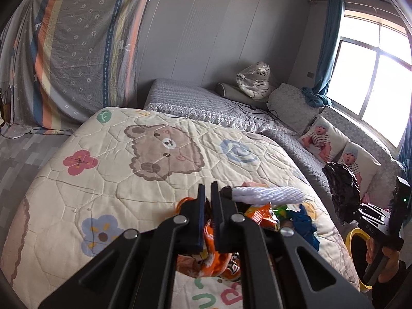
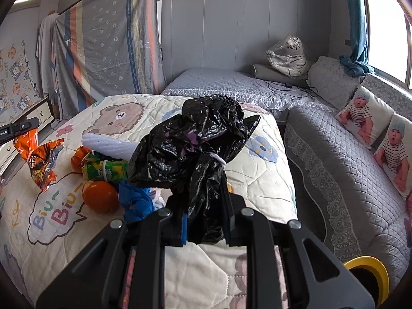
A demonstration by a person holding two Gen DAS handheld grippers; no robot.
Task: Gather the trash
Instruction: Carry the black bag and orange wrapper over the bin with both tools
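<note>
My left gripper [image 1: 208, 189] is shut on a crinkled orange snack wrapper [image 1: 215, 257], which hangs a little above the cartoon quilt [image 1: 116, 180]. In the right wrist view the same wrapper [image 2: 41, 159] dangles from the left gripper [image 2: 19, 128] at the far left. My right gripper [image 2: 206, 203] is shut on the neck of a crumpled black plastic bag [image 2: 198, 141]; its fingertips are hidden by the bag. On the quilt lie a white foam net [image 2: 108, 145], a green drink carton [image 2: 105, 171], two oranges [image 2: 101, 195] and a blue crumpled piece [image 2: 136, 200].
A yellow-rimmed bin [image 2: 368, 267] stands on the floor between the quilt's right edge and a grey quilted sofa [image 2: 347, 167] with baby-print cushions [image 2: 360, 116]. A second bed [image 2: 219, 82] lies behind. A striped sheet [image 2: 108, 43] hangs at the back left.
</note>
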